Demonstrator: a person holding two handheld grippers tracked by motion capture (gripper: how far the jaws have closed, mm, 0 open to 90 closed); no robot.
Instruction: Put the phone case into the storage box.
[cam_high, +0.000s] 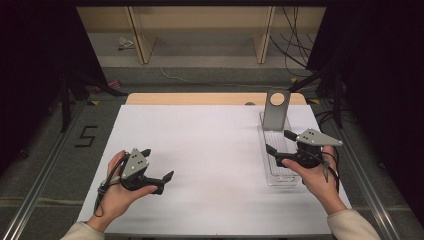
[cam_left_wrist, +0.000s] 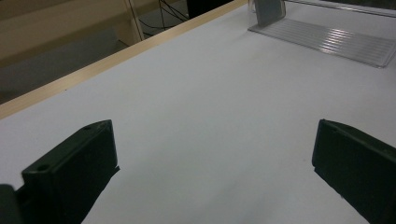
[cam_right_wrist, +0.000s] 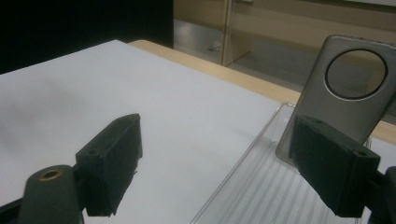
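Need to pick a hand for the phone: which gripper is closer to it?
The right gripper, hovering over the clear tray holding the upright phone; the left gripper is far across.

We see a white table top (cam_high: 200, 150) with a light wooden edge (cam_high: 200, 98) along its far side. Beyond it, on the grey floor (cam_high: 210, 75), stands a pale wooden shelf frame (cam_high: 200, 30) with two slanted uprights; a small crumpled scrap (cam_high: 126, 43) lies on its lower board at the far left. Black cables (cam_high: 292, 45) hang and trail at the far right, and a white cable (cam_high: 172, 75) runs along the floor. On the left, the floor carries a black number 5 (cam_high: 86, 136), next to a metal rail (cam_high: 45, 165).
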